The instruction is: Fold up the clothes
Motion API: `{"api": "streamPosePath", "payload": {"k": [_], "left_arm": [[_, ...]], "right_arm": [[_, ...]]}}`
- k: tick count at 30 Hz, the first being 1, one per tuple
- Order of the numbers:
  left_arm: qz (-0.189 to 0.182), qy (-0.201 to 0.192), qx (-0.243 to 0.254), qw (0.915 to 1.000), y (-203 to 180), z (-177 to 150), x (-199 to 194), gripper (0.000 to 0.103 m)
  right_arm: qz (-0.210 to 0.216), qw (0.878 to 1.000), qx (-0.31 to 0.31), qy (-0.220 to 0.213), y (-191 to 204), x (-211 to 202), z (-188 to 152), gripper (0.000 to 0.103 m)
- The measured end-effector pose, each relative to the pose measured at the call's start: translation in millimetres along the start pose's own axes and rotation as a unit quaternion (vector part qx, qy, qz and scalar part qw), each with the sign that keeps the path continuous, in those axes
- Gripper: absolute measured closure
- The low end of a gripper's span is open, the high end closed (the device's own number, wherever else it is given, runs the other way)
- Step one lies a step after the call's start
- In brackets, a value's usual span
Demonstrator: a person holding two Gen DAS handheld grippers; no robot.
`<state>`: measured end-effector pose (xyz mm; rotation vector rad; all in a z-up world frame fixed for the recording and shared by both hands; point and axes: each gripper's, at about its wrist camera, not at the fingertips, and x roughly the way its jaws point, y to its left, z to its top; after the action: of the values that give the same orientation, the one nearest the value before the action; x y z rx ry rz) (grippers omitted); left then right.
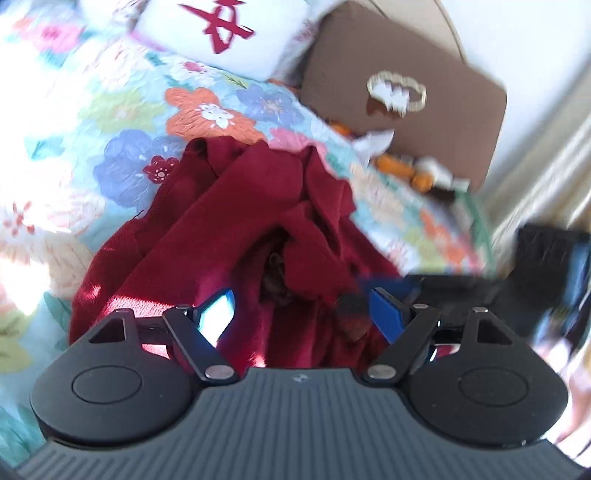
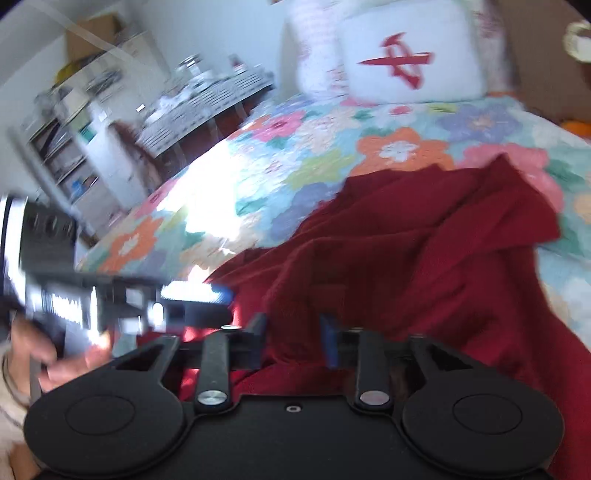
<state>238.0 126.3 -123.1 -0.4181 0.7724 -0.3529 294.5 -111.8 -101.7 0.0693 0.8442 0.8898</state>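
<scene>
Your left gripper [image 1: 303, 306] hangs over the garment [image 1: 236, 236] with its blue-padded fingers [image 1: 386, 314] spread wide and nothing pinched between them. Your right gripper [image 2: 293, 336] has its fingers closer together, parted by a modest gap with red cloth lying in it; motion blur keeps you from telling whether they pinch it.

The garment is a dark red, soft, fuzzy knit, bunched in deep rumpled folds, lying near you on the quilt [image 1: 122, 110]. The quilt is stitched, puffy cotton printed with big orange, blue, pink and green flowers.

Your left view shows a brown cushion [image 1: 424, 62] at the far right with a pale oval emblem, too blurred to read, and small orange and white bits beside it. A white pillow [image 1: 221, 33] at the far end carries a dark red brush-like mark, not legible as words.

Your right view shows what the left does not: shelves [image 2: 74, 140] and a cluttered desk [image 2: 207, 96] at the far left, your left hand [image 2: 62, 362] and the other gripper's body crossing low on the left. The same pillow [image 2: 410, 55] sits far ahead.
</scene>
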Motion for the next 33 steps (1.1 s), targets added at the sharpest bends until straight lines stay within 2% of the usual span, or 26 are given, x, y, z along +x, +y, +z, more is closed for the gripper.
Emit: {"api": "streamPosePath", "payload": {"k": [2,4,8,10,12,14,15,16,17,18,19,20,21,24,26,27,29,31,33], "left_arm": [[0.002,0.001,0.021,0.9998,-5.6,1.1,1.8,0.025],[-0.012,0.000,0.020,0.9997,-6.0,2.5,0.4,0.025],[-0.025,-0.002,0.020,0.9995,-4.8,3.5,-2.1,0.025],[-0.001,-0.006,0.039,0.9992,-7.1,0.3,-0.9,0.025],[0.040,-0.005,0.048,0.9981,-8.7,-2.3,2.3,0.024],[0.054,-0.007,0.049,0.9973,-7.5,-4.2,2.9,0.024],[0.047,-0.007,0.051,0.9975,-6.2,-4.8,2.7,0.026],[0.043,-0.004,0.056,0.9975,-6.2,-5.5,2.6,0.036],[0.040,-0.001,0.060,0.9974,-6.3,-6.2,2.6,0.068],[0.043,0.000,0.061,0.9972,-5.6,-6.0,2.9,0.093],[0.047,0.001,0.061,0.9970,-4.8,-5.7,3.4,0.098],[0.051,0.003,0.061,0.9968,-3.9,-5.4,3.8,0.098],[0.050,0.000,0.056,0.9972,-2.6,-4.7,2.5,0.098],[0.002,0.002,0.006,1.0000,4.9,1.8,-6.7,0.098],[-0.048,0.013,-0.057,0.9971,14.5,6.1,-12.9,0.098],[-0.071,0.025,-0.094,0.9928,20.3,7.8,-14.8,0.098],[-0.113,0.058,-0.179,0.9756,32.5,3.9,-18.8,0.098],[-0.149,0.073,-0.227,0.9598,41.4,-6.0,-22.8,0.098],[-0.124,0.081,-0.228,0.9624,46.4,-13.2,-23.9,0.097]], "right_arm": [[-0.002,0.998,0.046,-0.031,-16.2,-12.3,5.2,0.061],[-0.003,0.994,0.102,-0.046,-35.2,-16.3,10.1,0.061],[-0.036,0.990,0.129,-0.038,-50.8,-3.5,15.3,0.060],[-0.043,0.989,0.142,-0.027,-53.5,10.2,14.4,0.056],[-0.071,0.987,0.142,-0.008,-53.6,26.3,12.1,0.053],[-0.103,0.988,0.117,-0.006,-48.6,37.0,9.5,0.053],[-0.110,0.988,0.105,-0.016,-46.4,37.6,8.4,0.055],[-0.115,0.989,0.093,-0.029,-43.9,35.9,8.1,0.059],[-0.121,0.989,0.080,-0.038,-41.2,34.6,9.0,0.078],[-0.125,0.989,0.065,-0.042,-38.4,33.1,11.7,0.092],[-0.128,0.989,0.050,-0.044,-35.8,31.6,15.0,0.095],[-0.132,0.989,0.041,-0.048,-34.1,29.5,18.7,0.100],[-0.136,0.989,0.035,-0.054,-32.8,26.9,22.5,0.100],[-0.133,0.987,0.043,-0.073,-32.4,17.8,31.6,0.100],[-0.128,0.986,0.055,-0.087,-31.4,13.4,35.3,0.100],[-0.124,0.986,0.063,-0.091,-31.4,11.8,37.0,0.100],[-0.110,0.988,0.063,-0.087,-28.0,16.0,48.4,0.100],[-0.094,0.991,0.060,-0.079,-23.6,21.9,61.8,0.100],[-0.076,0.993,0.054,-0.070,-17.5,30.2,76.5,0.100]]}}
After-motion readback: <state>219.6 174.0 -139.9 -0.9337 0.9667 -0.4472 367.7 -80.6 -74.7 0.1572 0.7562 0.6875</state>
